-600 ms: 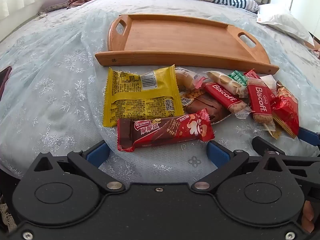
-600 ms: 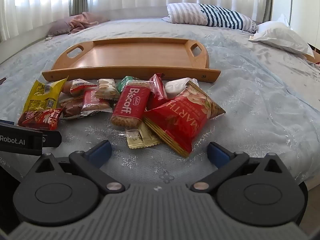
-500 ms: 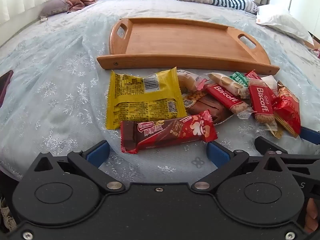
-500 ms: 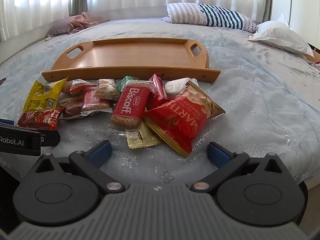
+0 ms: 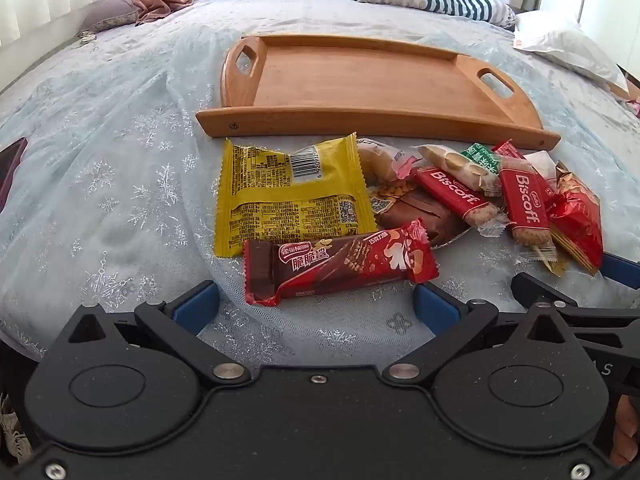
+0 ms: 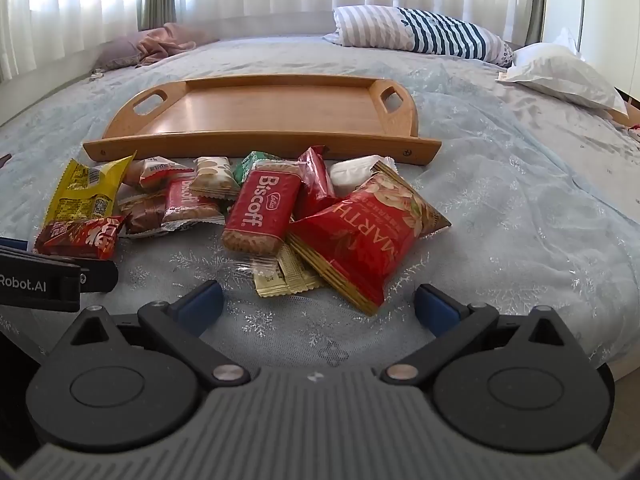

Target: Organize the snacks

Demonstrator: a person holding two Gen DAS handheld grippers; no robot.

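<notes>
Both my claws, left (image 5: 316, 306) and right (image 6: 318, 304), released, nothing held; snacks (image 6: 260, 212) at 12 o'clock, tray (image 6: 256, 140) beyond.

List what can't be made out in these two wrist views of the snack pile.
- Brown-wrapped snack: left wrist view, partly covered by the yellow packet and a Biscoff biscuit; no label readable.
- Gold sachet: right wrist view, mostly under the larger Biscoff pack and the red bag; print too small.
- White packet: right wrist view, behind the red bag; contents unknown.
- Dark object: left wrist view, cut off by the left edge.
</notes>
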